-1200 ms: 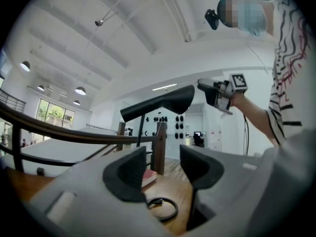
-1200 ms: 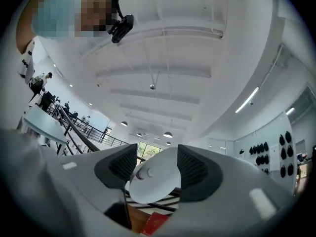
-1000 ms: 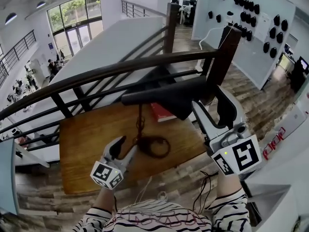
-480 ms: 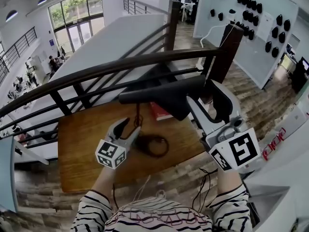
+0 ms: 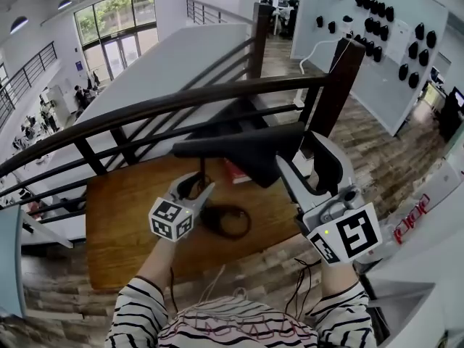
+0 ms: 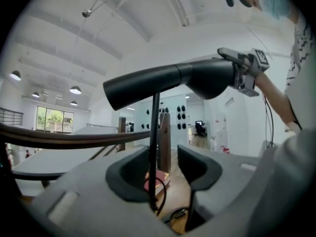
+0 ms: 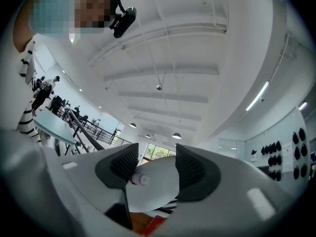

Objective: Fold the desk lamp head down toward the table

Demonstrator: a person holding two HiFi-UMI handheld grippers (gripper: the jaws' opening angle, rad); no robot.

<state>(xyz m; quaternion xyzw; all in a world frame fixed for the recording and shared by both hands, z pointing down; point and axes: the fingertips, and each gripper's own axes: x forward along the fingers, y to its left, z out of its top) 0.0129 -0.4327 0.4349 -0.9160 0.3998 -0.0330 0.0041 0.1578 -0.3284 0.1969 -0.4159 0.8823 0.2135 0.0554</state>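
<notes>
Pressing the raised lamp head down now could tip it over on the wooden table, because the left gripper, held level, is only closing around the thin stem, not yet pinching it. The right gripper, angled slightly upward, clamps the head's wide end

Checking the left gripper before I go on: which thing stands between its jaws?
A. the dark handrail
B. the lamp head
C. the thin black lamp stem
C: in the left gripper view the thin black lamp stem runs upright between the closing jaws of the left gripper, with a gap on one side; the lamp head sits in the right gripper.
</notes>
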